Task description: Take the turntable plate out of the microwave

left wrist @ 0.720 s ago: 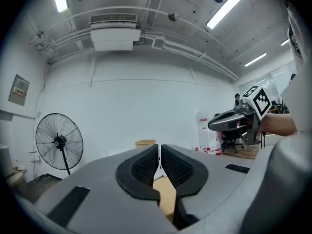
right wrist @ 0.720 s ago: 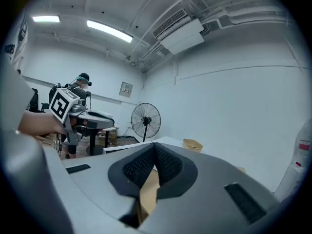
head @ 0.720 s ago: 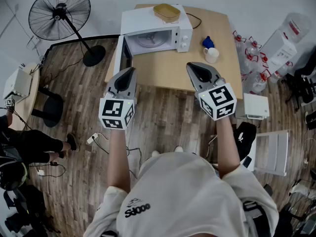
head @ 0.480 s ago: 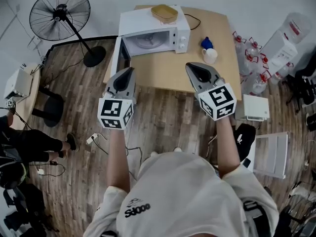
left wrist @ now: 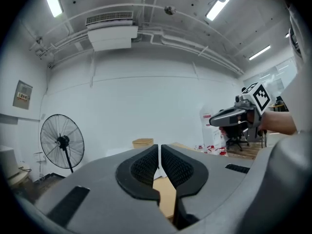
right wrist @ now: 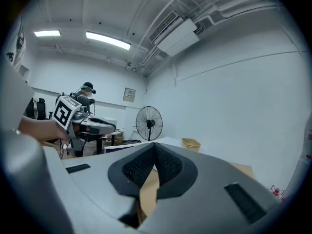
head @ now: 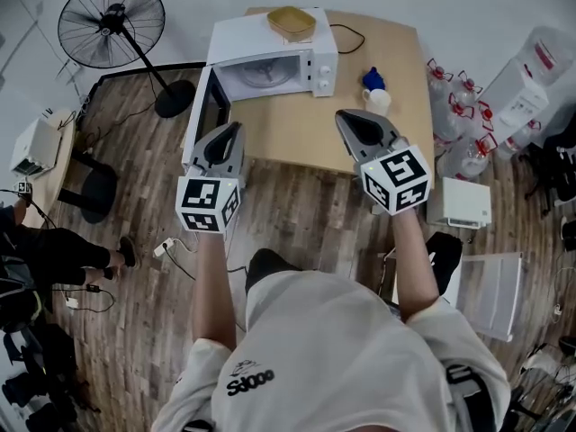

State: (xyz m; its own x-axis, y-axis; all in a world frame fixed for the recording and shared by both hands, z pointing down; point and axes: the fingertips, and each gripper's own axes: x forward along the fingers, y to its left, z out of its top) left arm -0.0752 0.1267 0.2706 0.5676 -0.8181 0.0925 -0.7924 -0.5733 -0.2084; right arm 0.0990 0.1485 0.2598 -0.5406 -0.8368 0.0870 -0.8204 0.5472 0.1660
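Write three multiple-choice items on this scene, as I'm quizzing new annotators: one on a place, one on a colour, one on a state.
1. Where is the basket? A. on top of the microwave B. on the floor C. inside the microwave
2. What colour is the mug on the table? A. red B. white C. black
3. The microwave door is: A. shut B. taken off C. open

1 A: it rests on the white top.
2 B: it shows white.
3 C: it hangs out leftward, and the plate shows inside.
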